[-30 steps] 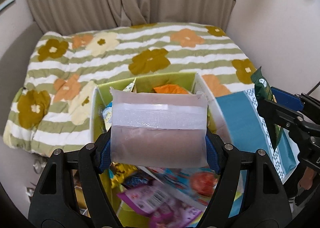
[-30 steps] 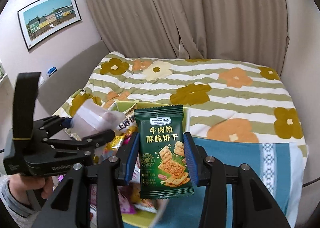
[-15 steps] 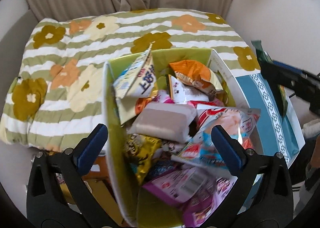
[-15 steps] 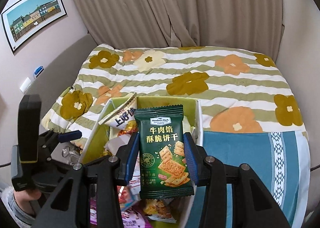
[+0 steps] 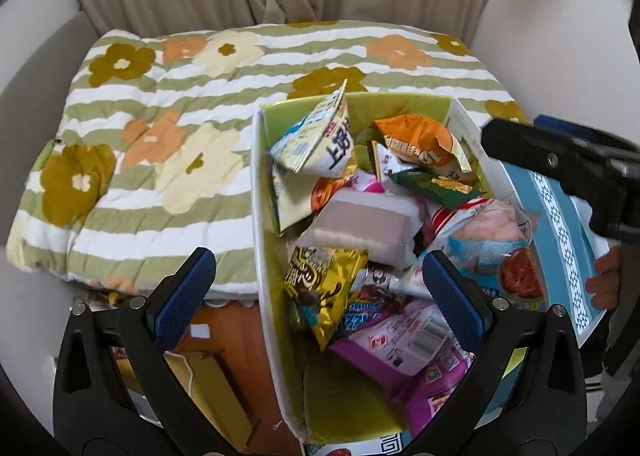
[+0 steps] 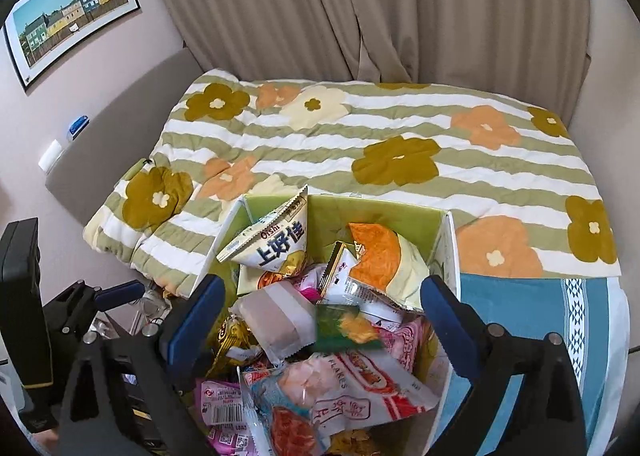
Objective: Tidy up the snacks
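A box with a green inside (image 5: 280, 356) (image 6: 384, 212) stands at the bed's near edge, full of snack packets. The frosted brown packet (image 5: 362, 226) (image 6: 278, 318) lies on the pile. The green cracker packet (image 5: 434, 186) (image 6: 346, 328) lies beside it, blurred in the right wrist view. My left gripper (image 5: 316, 286) is open and empty above the box's left wall. My right gripper (image 6: 322, 308) is open and empty above the pile; part of it shows in the left wrist view (image 5: 560, 164).
A bed with a green-striped flower quilt (image 5: 168, 128) (image 6: 400, 136) lies behind the box. A blue cloth (image 6: 532, 316) covers the surface to the right. Wooden floor and a cardboard piece (image 5: 212, 388) lie left below. Curtains (image 6: 360, 4) hang behind.
Both grippers opened. The left dropped the frosted brown packet into the box first; the right then let go of the green cracker packet, which now lies on the pile.
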Demonstrator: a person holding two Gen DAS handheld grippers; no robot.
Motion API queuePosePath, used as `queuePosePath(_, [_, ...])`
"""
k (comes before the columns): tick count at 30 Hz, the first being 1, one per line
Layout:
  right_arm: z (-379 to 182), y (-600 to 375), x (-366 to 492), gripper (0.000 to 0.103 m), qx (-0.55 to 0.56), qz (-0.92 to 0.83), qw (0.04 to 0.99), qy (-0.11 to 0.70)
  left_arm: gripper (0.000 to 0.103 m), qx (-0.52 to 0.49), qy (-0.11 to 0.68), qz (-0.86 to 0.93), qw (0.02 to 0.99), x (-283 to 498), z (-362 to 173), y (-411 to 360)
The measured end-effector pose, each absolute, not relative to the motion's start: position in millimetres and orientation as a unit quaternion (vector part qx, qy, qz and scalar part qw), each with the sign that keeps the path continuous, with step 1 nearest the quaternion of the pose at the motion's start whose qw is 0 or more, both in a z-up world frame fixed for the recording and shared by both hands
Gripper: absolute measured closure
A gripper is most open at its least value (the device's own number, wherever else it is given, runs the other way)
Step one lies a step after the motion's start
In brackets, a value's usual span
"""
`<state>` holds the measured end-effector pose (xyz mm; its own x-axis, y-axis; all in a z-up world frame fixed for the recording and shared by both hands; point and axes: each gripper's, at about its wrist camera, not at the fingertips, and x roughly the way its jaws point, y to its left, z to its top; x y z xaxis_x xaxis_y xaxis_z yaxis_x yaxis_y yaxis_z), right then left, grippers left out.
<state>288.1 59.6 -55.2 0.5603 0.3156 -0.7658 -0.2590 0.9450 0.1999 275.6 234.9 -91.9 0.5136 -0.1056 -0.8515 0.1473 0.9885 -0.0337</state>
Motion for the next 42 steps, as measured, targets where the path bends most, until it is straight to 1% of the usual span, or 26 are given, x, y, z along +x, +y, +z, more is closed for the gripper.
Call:
queuePosePath(5, [-56.6,54.0,271.5,0.006,0.037,0.164,0.883,0.439,0.001,0.019,0.481,-0.059,0.874,257.4,-86.9,229.3])
queuePosePath(13, [-17.6,19.2,224.9,0.006,0.041,0.164,0.904,0.392,0.001,0.037,0.428,-0.043,0.902,203.4,-44.0,191.4])
queuePosePath(18, [10.7,-17.1,173.1,0.006,0.034,0.145,0.921,0.36,0.001,0.042,0.391,-0.044,0.918,153.3,-17.0,158.5])
queuePosePath(23, [27.0,-51.8,117.1,0.006,0.021,0.112,0.937,0.331,0.001,0.034,0.346,-0.024,0.937,99.0,7.7,132.7])
queuePosePath(25, [31.9,-68.6,93.2,0.002,0.016,0.092,0.943,0.319,0.001,0.026,0.328,-0.021,0.944,77.7,16.4,124.5])
queuePosePath(26, [33.5,-76.8,81.6,0.001,0.011,0.077,0.946,0.316,0.001,0.024,0.321,-0.021,0.947,69.1,19.6,120.9])
queuePosePath(33, [37.0,-109.9,28.0,0.001,-0.001,0.012,0.959,0.283,0.001,0.021,0.285,-0.024,0.958,21.4,33.8,96.5])
queuePosePath(42, [33.1,-123.5,-0.2,0.001,0.001,-0.004,0.965,0.262,0.001,0.015,0.272,-0.024,0.962,-2.9,37.6,82.4])
